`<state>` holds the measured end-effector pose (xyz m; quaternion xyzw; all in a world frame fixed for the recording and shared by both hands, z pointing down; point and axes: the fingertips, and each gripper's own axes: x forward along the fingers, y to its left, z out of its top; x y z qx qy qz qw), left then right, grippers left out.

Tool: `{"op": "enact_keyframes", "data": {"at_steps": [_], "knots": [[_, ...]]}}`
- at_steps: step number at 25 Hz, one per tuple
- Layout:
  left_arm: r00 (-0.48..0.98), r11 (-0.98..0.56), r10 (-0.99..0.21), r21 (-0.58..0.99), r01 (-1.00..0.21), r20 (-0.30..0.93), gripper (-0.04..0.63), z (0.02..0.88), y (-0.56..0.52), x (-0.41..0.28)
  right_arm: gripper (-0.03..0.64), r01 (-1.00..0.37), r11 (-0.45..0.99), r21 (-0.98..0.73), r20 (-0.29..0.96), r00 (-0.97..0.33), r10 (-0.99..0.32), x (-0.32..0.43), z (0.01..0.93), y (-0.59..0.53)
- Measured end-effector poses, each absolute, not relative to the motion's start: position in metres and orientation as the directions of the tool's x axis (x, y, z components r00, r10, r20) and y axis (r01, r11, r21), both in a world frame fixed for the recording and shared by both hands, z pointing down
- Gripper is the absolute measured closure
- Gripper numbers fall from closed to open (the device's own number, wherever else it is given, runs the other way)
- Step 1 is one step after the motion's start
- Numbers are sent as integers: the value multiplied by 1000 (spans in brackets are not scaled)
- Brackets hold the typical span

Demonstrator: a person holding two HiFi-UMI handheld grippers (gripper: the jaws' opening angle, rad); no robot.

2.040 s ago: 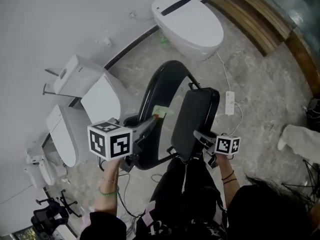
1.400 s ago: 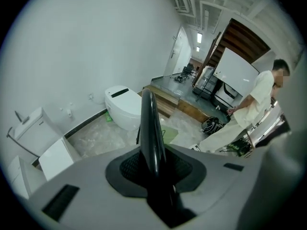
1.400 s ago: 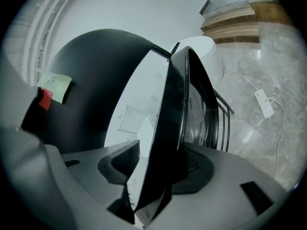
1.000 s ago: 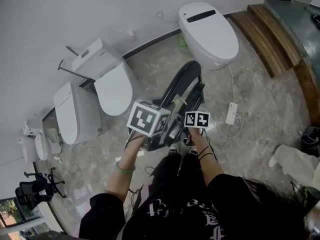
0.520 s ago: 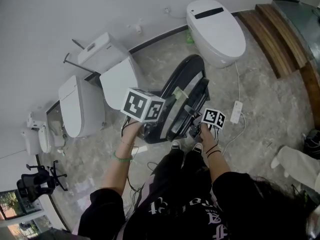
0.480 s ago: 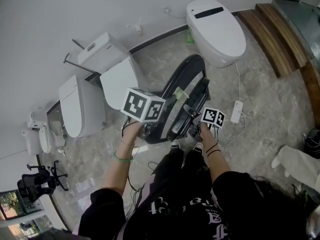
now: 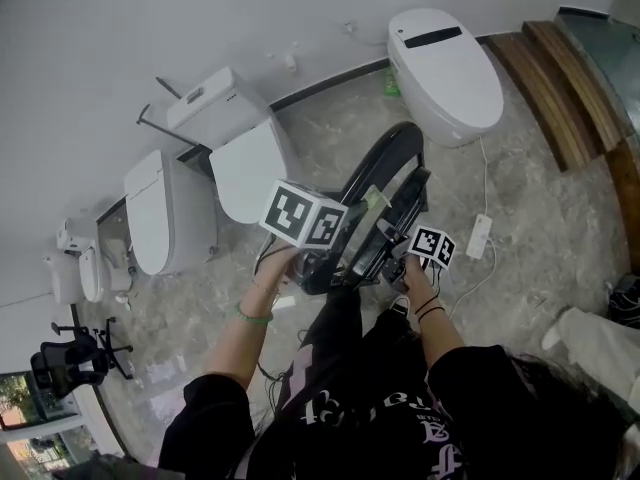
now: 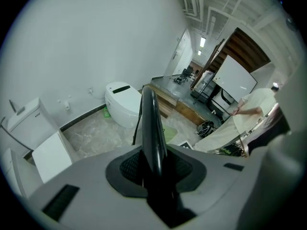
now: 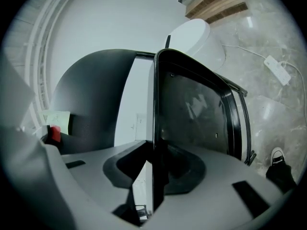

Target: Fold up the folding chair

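The black folding chair (image 7: pixel 385 193) stands on the marble floor, its seat swung up close to the curved backrest. My left gripper (image 7: pixel 347 240), under its marker cube, is shut on the backrest's black rim (image 8: pixel 152 128), which runs up between the jaws. My right gripper (image 7: pixel 399 243) reaches the chair from the right. Its jaws are closing on the thin edge (image 9: pixel 155 143) of the upturned seat (image 9: pixel 196 114), which lies between the pads. A pale green tag (image 7: pixel 377 196) hangs on the backrest.
Three white toilets stand along the wall: one (image 7: pixel 445 63) just beyond the chair, two (image 7: pixel 235 148) (image 7: pixel 160 213) to its left. A white power strip (image 7: pixel 479 236) with its cable lies right of the chair. Wooden steps (image 7: pixel 560 78) are at the far right. My legs stand right behind the chair.
The seat has swung up from well apart to nearly flat against the backrest. My right gripper has rolled and shifted along the seat's edge. The left keeps its hold.
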<state>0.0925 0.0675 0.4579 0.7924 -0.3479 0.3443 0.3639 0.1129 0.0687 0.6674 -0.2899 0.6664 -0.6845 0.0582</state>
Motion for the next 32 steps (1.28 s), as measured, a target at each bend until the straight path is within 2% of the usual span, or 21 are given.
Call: {"op": "enact_keyframes", "data": {"at_steps": [7,11,19,25,32], "knots": [[644,-450,-228,507,-735,730,494,455,55,62,500,-317,-114,-942,334,-831,-445,84,666,58],[649,-472,-244,497,-729,721,494,456,44,34,537,-399,-163,-902,427,-779,-459,66,665,51],[677,-524,-194,509,-683,709,503,461,7,-32,538,-472,-255,-844,534,-696,-481,19,671,27],[702,-577,-178,505,-642,689,500,447,-31,-64,537,-480,-254,-839,540,-682,-493,-15,660,-14],[671,-585,-279,433,-686,687,497,421,-101,-106,537,-481,-193,-855,510,-715,-478,-58,643,-90]]}}
